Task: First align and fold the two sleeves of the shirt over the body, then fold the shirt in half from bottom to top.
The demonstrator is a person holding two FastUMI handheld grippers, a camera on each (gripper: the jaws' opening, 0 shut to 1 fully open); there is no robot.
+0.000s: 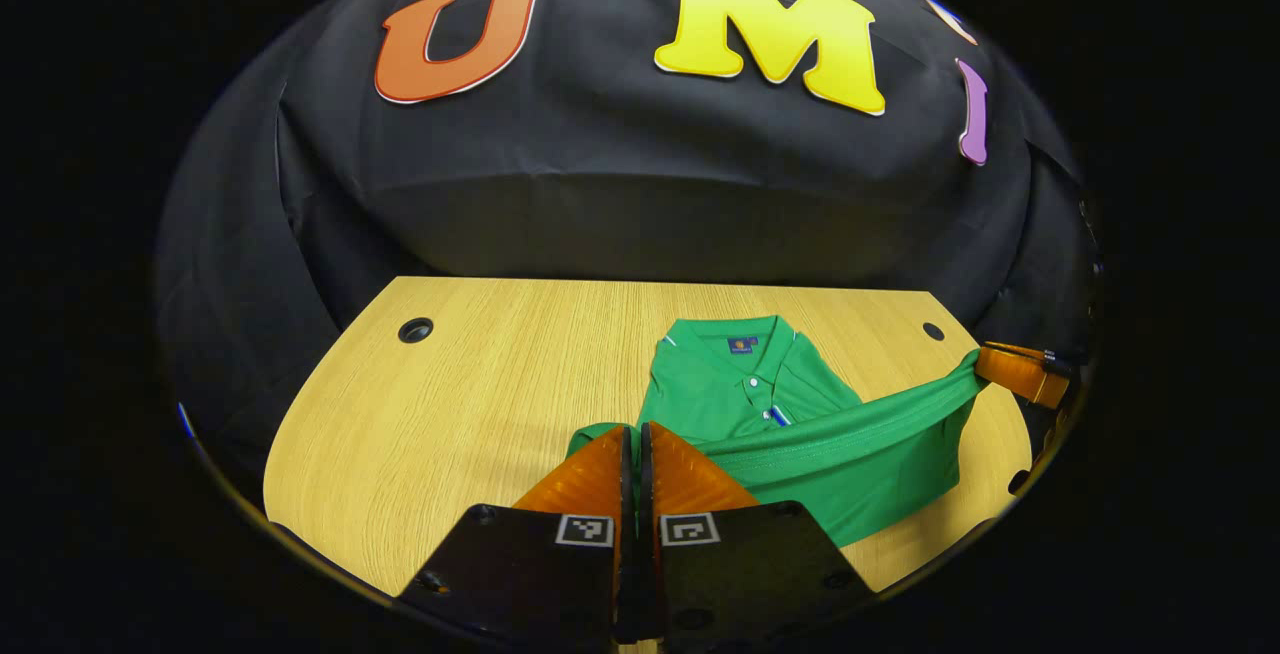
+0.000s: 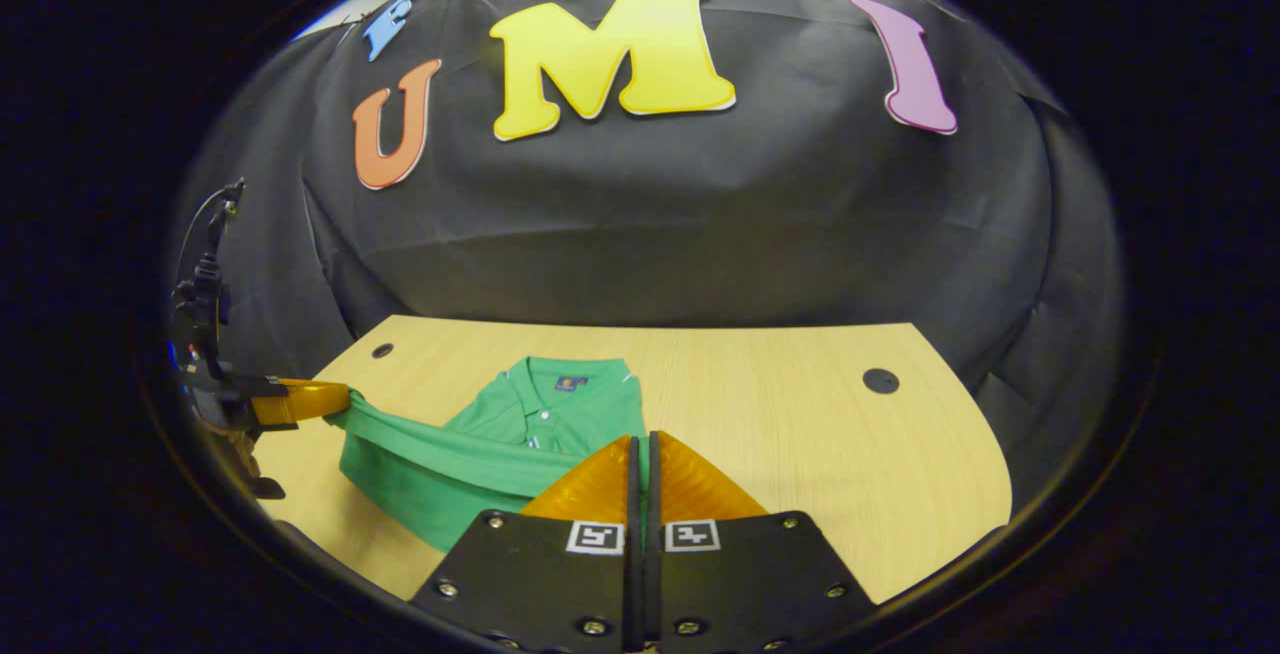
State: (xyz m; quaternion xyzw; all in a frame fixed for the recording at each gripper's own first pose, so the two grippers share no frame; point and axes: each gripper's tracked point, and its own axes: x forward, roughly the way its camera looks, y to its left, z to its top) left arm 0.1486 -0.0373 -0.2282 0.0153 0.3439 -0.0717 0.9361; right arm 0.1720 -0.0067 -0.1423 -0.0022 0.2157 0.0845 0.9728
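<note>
shirt collar toward wall, hem lifted

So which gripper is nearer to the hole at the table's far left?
Left. The left gripper sits just before the hole; the right gripper is beyond the shirt.

Left tool had both fingers pressed together on a pinch of the shirt hem, raised off the worktop. Right tool likewise clamped on the hem's other end, level with the left, the two held well apart with cloth stretched taut between.
</note>
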